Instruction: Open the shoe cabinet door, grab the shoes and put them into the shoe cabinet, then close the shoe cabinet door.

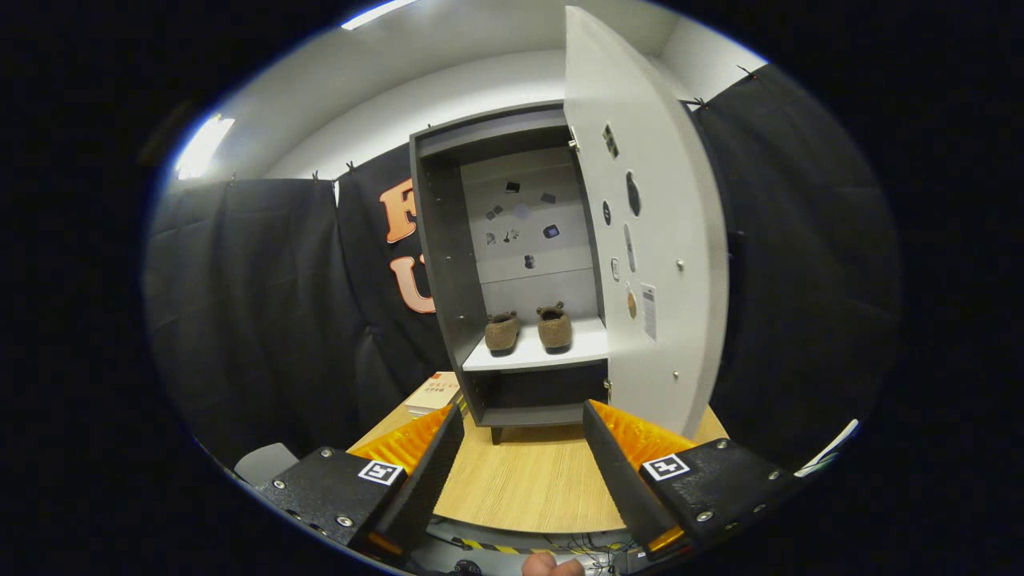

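The grey shoe cabinet stands on the wooden table, well beyond my fingers. Its white door is swung wide open to the right, its inner face carrying stickers. Two brown fuzzy shoes sit side by side on the white shelf inside: the left shoe and the right shoe, toes toward me. My gripper is open, held back from the cabinet over the table's near part. Nothing lies between its orange-and-black fingers.
A book with a reddish cover lies on the table left of the cabinet's foot. A grey object sits off the table's left side. Black cloth walls the booth. Striped tape and cables run under the table's near edge.
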The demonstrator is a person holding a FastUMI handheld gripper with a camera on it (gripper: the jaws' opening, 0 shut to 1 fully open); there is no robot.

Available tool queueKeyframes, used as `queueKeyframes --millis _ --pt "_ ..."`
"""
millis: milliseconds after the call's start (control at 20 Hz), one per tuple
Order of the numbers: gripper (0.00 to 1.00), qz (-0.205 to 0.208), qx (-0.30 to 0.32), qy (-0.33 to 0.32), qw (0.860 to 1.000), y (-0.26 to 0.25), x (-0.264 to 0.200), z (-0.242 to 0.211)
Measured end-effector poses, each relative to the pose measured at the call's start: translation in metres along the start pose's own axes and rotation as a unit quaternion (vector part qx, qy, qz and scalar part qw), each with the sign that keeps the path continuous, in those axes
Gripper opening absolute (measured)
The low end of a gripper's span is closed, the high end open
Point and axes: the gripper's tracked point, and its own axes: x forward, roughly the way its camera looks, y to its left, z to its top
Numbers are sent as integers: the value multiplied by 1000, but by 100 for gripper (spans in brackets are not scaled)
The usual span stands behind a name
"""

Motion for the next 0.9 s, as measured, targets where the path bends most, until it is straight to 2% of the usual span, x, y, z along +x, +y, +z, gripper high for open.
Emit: queueKeyframes --millis 150,350,650,900 --pt "94 -6 18 -20 1000 -37 -20 0" --pt "95 -34 23 -29 999 -87 -23 3" --pt "95 -75 11 -61 995 -151 -6 40" --pt "95 -75 23 -77 994 -171 12 61"
